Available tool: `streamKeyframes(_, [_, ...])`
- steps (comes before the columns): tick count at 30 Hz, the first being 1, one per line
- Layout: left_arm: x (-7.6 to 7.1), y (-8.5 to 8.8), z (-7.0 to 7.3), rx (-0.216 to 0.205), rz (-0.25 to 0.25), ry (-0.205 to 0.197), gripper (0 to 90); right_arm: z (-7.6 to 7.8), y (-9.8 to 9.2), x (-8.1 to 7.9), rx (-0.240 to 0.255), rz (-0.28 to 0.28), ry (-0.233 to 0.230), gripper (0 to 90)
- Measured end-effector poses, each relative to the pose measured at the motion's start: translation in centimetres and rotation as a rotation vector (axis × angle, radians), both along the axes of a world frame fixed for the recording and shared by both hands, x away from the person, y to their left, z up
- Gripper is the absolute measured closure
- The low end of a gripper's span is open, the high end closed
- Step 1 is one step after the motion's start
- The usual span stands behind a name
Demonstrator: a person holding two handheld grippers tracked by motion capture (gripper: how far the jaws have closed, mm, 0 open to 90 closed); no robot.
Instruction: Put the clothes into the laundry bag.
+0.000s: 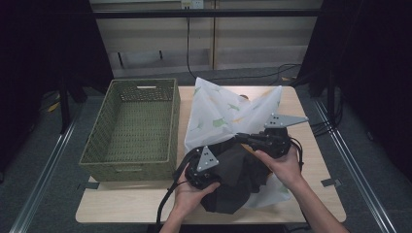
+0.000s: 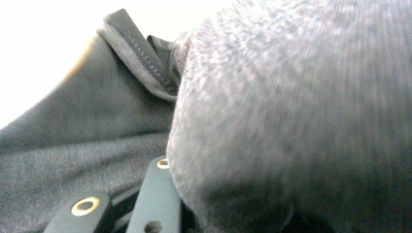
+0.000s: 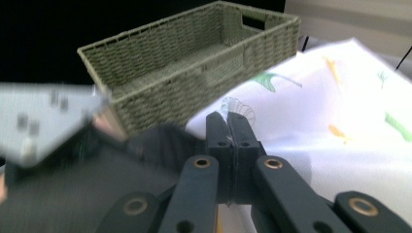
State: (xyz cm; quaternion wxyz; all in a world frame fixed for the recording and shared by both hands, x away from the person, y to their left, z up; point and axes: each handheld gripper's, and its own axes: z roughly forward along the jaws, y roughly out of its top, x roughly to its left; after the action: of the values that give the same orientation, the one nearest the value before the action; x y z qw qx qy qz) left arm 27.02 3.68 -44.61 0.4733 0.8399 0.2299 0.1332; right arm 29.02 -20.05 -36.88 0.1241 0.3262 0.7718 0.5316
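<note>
My left fingers [image 1: 210, 171] pinch the dark cloth [image 1: 238, 179]; my right fingers [image 1: 241, 138] are closed on its edge. Next, fold it flat.

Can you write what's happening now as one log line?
left claw: in dark cloth | right claw: shut on cloth edge | basket: empty

The basket [image 1: 131, 127] at the left was a dull olive green weave. The cloth [image 1: 218, 114] beside it was white, printed with scattered green leaves and small orange marks. The garment [image 1: 238, 177] at the near edge was dark charcoal grey with matching stitching. The surface [image 1: 121, 204] was pale wood. Both grippers' fingers [image 3: 228, 133] were black with brass-coloured rivets.
</note>
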Motion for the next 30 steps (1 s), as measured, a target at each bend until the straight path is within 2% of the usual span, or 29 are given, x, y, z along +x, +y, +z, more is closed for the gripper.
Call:
streamKeyframes(1, [0.2,0.1,0.3,-0.015,0.015,0.002,69.0,0.0,0.0,0.0,0.0,0.0,0.0,89.7])
streamKeyframes(2, [0.3,0.4,0.9,-0.045,0.062,-0.026,69.3,-0.3,0.0,-0.2,-0.008,0.003,0.012,89.7])
streamKeyframes(4, [0.3,0.5,1.2,-0.052,0.07,-0.031,69.3,-0.4,0.1,-0.3,-0.01,0.007,0.016,89.7])
streamKeyframes(5, [0.5,0.6,1.7,-0.072,0.082,-0.032,69.3,-0.4,0.2,-0.3,-0.008,0.01,0.017,89.7])
streamKeyframes(6, [0.8,0.6,2.2,-0.097,0.086,-0.033,69.4,-0.2,0.4,-0.4,0.009,0.013,0.018,89.7])
streamKeyframes(7, [1.0,0.8,2.7,-0.111,0.096,-0.047,69.4,0.2,0.7,-0.5,0.015,0.014,0.009,89.7])
streamKeyframes(9, [1.3,0.9,3.4,-0.138,0.112,-0.049,69.4,1.0,1.0,-0.6,0.033,0.013,-0.006,89.7])
streamKeyframes(11, [1.5,0.5,3.6,-0.149,0.113,-0.071,69.3,1.7,0.9,-0.6,0.064,0.009,-0.011,89.7])
streamKeyframes(13, [2.0,-0.3,2.6,-0.109,0.129,-0.089,69.2,2.1,0.9,-0.8,0.079,0.011,-0.016,89.7])
streamKeyframes(14, [2.5,-0.8,1.7,-0.086,0.131,-0.063,69.1,2.3,0.8,-1.0,0.086,0.016,-0.02,89.8])
streamKeyframes(16, [3.5,-1.7,-0.8,-0.088,0.145,-0.008,69.1,2.3,0.9,-1.3,0.078,0.018,-0.015,89.7])
streamKeyframes(17, [4.0,-1.8,-1.9,-0.126,0.15,0.042,69.0,2.0,0.9,-1.4,0.073,0.013,-0.014,89.7])
streamKeyframes(18, [4.1,-2.0,-2.7,-0.132,0.172,0.058,69.1,1.6,0.7,-1.5,0.077,0.003,-0.001,89.7])
streamKeyframes(19, [4.1,-2.1,-3.1,-0.125,0.164,0.039,69.0,1.1,0.3,-1.5,0.073,-0.006,0.015,89.7])
streamKeyframes(21, [3.9,-2.4,-3.0,-0.1,0.158,0.016,68.9,-0.1,-0.9,-1.1,0.069,-0.043,0.05,89.6])
streamKeyframes(22, [4.0,-2.4,-2.9,-0.085,0.155,0.022,68.8,-0.7,-1.6,-0.9,0.076,-0.054,0.072,89.4])
streamKeyframes(24, [4.1,-2.2,-2.9,-0.082,0.137,0.027,68.6,-1.8,-2.6,-0.8,0.065,-0.073,0.087,87.2])
streamKeyframes(26, [4.0,-2.2,-2.9,-0.068,0.125,0.026,68.3,-2.8,-3.4,-0.8,0.065,-0.093,0.113,77.6])
streamKeyframes(27, [4.0,-2.2,-3.0,-0.059,0.121,0.02,68.2,-3.2,-3.7,-0.8,0.059,-0.1,0.121,77.2])
streamKeyframes(30, [4.0,-2.3,-3.1,-0.046,0.111,0.018,67.9,-3.9,-4.6,-1.2,0.033,-0.111,0.126,65.6])
